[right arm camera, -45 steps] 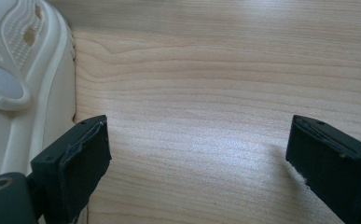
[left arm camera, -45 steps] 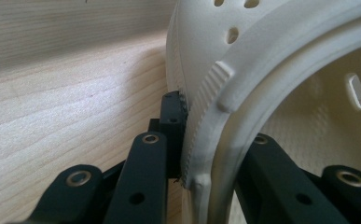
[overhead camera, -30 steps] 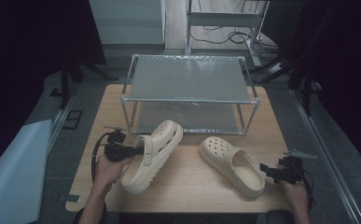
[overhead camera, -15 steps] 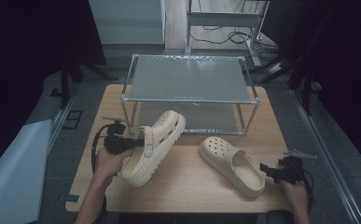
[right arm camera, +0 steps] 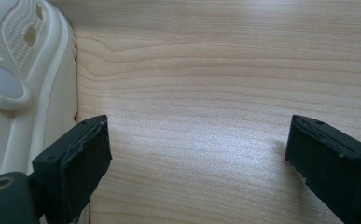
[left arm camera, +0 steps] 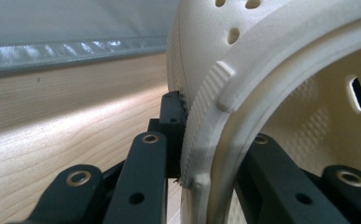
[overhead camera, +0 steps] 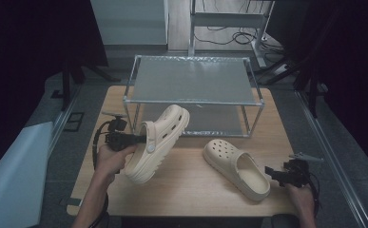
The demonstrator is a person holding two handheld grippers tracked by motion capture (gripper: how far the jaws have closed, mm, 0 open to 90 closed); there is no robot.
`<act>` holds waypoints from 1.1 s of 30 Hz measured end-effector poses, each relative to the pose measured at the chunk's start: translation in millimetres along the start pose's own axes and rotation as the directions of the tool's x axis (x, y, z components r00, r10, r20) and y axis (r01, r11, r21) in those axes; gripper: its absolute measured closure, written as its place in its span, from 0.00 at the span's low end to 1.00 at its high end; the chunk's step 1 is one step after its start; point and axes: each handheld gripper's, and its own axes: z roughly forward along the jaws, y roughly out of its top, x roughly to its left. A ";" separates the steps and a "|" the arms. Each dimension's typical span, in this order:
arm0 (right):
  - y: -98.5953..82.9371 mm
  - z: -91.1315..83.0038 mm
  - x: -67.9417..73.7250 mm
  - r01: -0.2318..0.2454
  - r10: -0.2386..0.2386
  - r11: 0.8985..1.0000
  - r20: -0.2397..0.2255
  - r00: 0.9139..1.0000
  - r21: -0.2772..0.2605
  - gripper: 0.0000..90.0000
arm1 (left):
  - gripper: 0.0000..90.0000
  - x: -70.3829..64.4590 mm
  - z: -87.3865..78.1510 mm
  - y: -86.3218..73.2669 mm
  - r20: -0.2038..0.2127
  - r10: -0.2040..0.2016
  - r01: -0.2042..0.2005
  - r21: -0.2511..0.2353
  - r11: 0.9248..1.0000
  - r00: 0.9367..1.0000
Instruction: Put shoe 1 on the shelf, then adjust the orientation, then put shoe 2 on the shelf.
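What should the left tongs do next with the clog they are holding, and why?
Probably carry the lifted clog forward toward the lower shelf of the rack. The left tongs are clamped on its side wall, one jaw inside and one outside, its toe points at the rack's open front, and the right tongs sit open beside the other clog on the table.

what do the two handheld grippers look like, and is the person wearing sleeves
Both grippers are black. The left gripper has flat linkage bars with round metal-ringed pivot holes, and a black cable looping back past the hand. The right gripper has blocky jaws with dark pads worn at the edges, and a grey plate on top. Both forearms are bare; no sleeves show.
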 end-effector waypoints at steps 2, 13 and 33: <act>-0.2 -0.3 -0.5 -0.004 0.004 1.000 -0.001 1.000 0.001 0.07 | 0.86 -2.9 -1.7 3.4 0.001 0.000 0.000 -0.004 1.000 1.000; 0.0 -1.5 -1.6 -0.009 0.009 1.000 0.000 1.000 -0.008 0.08 | 0.86 -13.4 -7.6 22.7 0.020 -0.019 0.020 -0.025 0.999 1.000; -0.5 -1.3 -2.3 -0.020 0.020 1.000 -0.003 1.000 -0.005 0.08 | 0.86 -18.5 -11.0 55.4 0.038 -0.073 0.076 -0.070 0.995 0.997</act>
